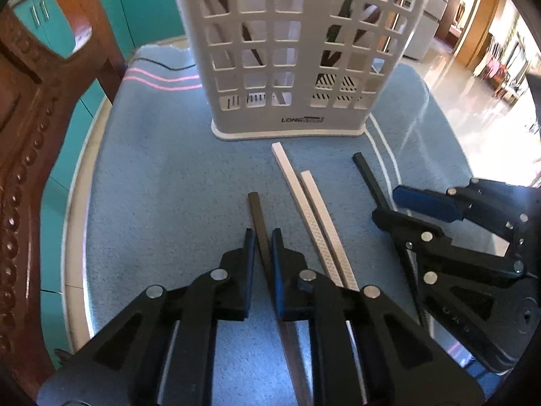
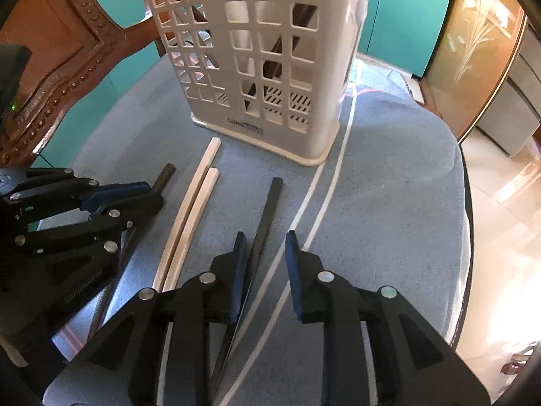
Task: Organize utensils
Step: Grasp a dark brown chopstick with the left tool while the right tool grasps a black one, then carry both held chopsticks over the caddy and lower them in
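Four chopsticks lie on the blue cloth of the tabletop [image 1: 152, 176] in mid-frame, below one white slotted utensil holder [image 1: 290, 50] at top centre: two white chopsticks [image 1: 312, 209] side by side and two dark ones. The left claw [image 1: 263, 237] is clenched on the brown chopstick [image 1: 258, 216] at lower centre. In the right wrist view, the right claw [image 2: 263, 240] stands released around the black chopstick [image 2: 267, 213], whose side touches the left pad.
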A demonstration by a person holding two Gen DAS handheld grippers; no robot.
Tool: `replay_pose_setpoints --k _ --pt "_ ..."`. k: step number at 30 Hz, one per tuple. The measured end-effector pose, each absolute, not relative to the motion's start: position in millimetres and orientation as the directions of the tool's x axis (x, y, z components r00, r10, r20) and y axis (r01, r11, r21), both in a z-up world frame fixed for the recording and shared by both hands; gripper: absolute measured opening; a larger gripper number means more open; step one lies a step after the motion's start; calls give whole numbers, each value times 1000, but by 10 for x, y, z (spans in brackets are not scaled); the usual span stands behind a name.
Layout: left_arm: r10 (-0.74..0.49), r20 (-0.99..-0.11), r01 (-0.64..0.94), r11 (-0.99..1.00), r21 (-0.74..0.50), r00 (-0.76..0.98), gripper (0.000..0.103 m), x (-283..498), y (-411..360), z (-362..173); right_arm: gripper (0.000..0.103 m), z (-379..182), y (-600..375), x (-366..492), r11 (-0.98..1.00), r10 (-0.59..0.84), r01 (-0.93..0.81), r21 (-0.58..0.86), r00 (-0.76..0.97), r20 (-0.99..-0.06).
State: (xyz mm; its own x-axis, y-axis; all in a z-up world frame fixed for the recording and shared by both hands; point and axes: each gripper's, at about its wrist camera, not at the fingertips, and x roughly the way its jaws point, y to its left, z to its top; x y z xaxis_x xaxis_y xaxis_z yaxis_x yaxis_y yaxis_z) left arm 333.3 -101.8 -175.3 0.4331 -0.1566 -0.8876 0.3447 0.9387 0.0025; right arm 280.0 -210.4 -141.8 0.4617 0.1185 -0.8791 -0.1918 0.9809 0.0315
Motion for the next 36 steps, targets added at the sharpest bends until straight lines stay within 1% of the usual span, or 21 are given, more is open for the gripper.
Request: replay_pose_setpoints --k 1,5,7,8,9,10,11,12,14,18,20,23,25,28,34,36 --pt "-144 -886 343 939 19 442 15 3323 -1053 -1748 24 -1421 -2096 2797 981 117 -191 30 466 -877" --pt "-123 -880 343 938 48 459 15 3338 -1197 -1727 24 -1431 -2072 2789 980 122 -195 32 467 -876" --pt "-117 -877 347 936 59 465 15 3316 -1203 -1736 18 -1451 -2084 2778 979 126 -200 34 468 -875" --pt "-116 -877 347 936 61 467 15 3316 -1213 -1736 12 -1451 -2088 2776 978 140 -205 48 463 -875" --pt "-117 -876 345 937 60 468 15 3277 -1192 -1726 11 -1447 -2086 2768 977 147 -204 56 460 -876" --pt "-121 -876 343 938 53 466 11 3284 -1195 -1724 11 -1443 -2078 2767 977 149 -205 59 458 -876" --pt "-127 -877 340 940 43 463 10 3111 -1184 -1714 9 -1434 -2057 2770 976 153 -207 62 457 -876" --pt "-135 -878 332 943 28 459 10 3095 -1151 -1715 7 -1416 -2056 2774 975 164 -208 74 459 -873" --pt "-148 -879 327 945 9 453 9 3101 -1092 -1717 6 -1341 -2085 2759 974 175 -209 82 481 -859" --pt "-151 -844 295 956 10 515 7 3059 -997 -1523 6 -926 -2220 2622 968 227 -220 118 581 -782" --pt "-176 -811 293 956 -7 558 7 2978 -937 -1341 6 -678 -2313 2500 964 252 -229 133 637 -728" --pt "-249 -754 315 947 -59 608 7 2816 -823 -1011 6 -314 -2489 2258 954 296 -245 170 711 -638" --pt "-314 -704 345 933 -103 637 7 2656 -743 -764 6 -104 -2600 2079 949 316 -255 188 752 -578" --pt "-362 -624 371 921 -124 692 7 2494 -645 -424 7 181 -2727 1835 942 333 -268 200 799 -500" --pt "-391 -471 385 916 -113 791 7 2247 -559 316 7 770 -2753 1816 935 350 -298 191 859 -375" --pt "-389 -438 376 919 -120 811 7 2282 -532 546 7 966 -2763 1903 934 349 -296 198 874 -338"
